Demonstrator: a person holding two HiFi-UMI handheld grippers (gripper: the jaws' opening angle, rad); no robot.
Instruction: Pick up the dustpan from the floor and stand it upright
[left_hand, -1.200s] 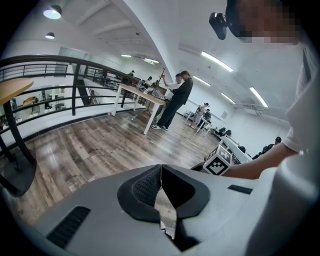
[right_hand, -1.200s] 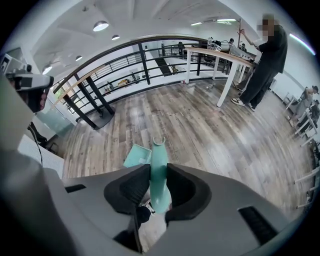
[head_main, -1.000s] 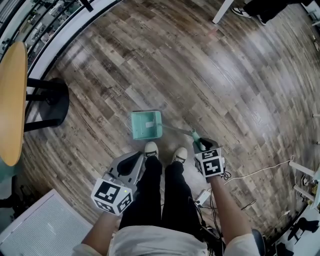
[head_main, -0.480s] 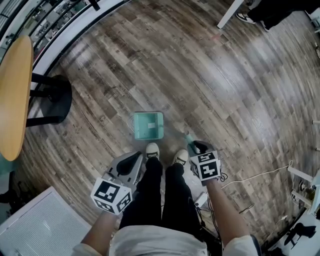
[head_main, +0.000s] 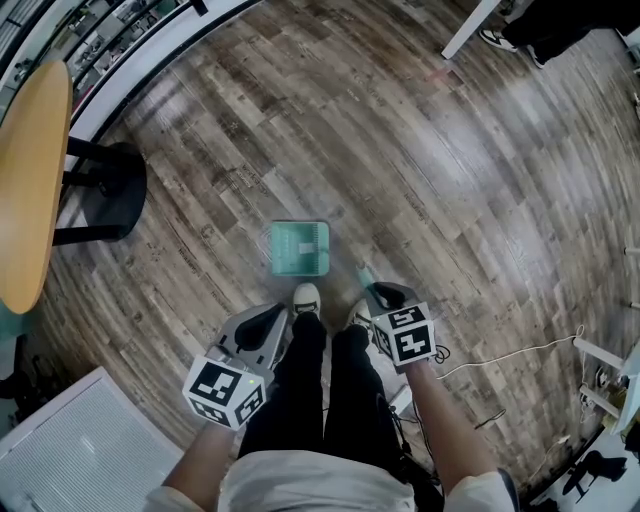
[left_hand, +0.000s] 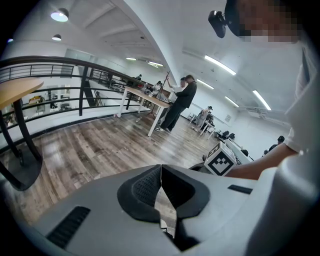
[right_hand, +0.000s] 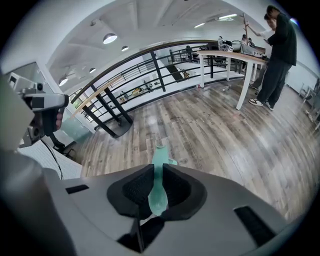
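The right gripper (head_main: 380, 298) pinches the square green plastic dustpan (head_main: 300, 248) by its slim handle (right_hand: 159, 172); the left gripper (head_main: 264, 328) sits pressed closed, empty.

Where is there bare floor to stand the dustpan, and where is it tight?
Widest bare floor lies beyond the dustpan, between the stool base at left and the white table leg at top right. Right of the right gripper it is free up to the cable. Crowded around the shoes and left gripper.
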